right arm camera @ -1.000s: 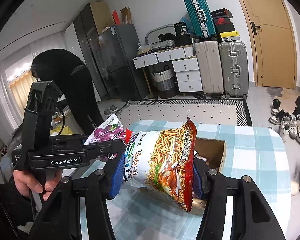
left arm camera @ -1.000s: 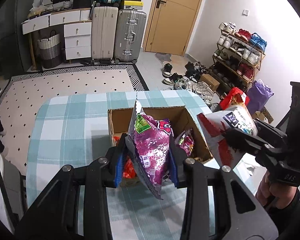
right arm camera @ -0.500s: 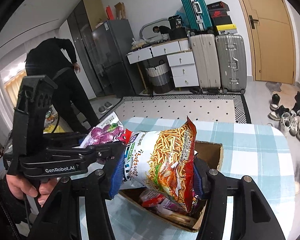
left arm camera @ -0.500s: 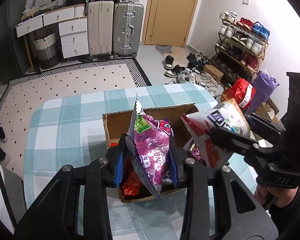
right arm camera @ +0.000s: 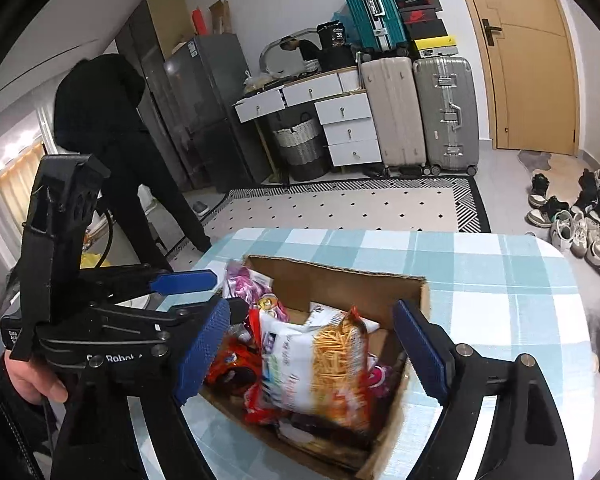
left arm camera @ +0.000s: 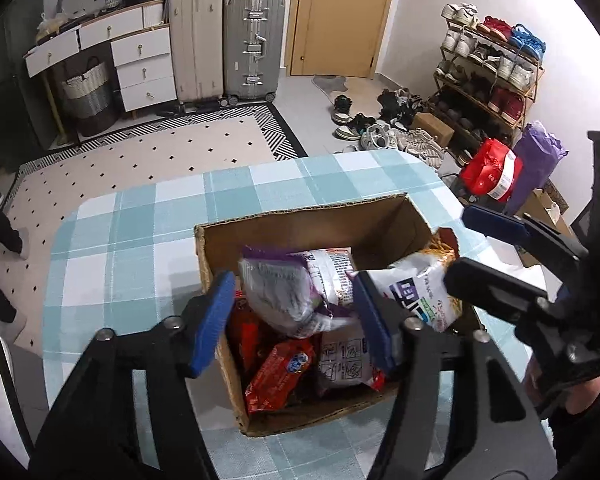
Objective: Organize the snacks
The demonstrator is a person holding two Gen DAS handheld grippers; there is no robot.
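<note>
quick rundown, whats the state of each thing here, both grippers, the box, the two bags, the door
left gripper: open, holding nothing
right gripper: open, holding nothing
cardboard box: open-topped, on the table, holding snacks
purple snack bag: loose in the box, blurred
fries snack bag: loose in the box, blurred
door: closed

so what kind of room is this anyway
Most likely a lived-in home, an entry or living area: a shoe rack with loose shoes by the door, suitcases against the wall, and a fridge. The snack box sits on a checked table.
</note>
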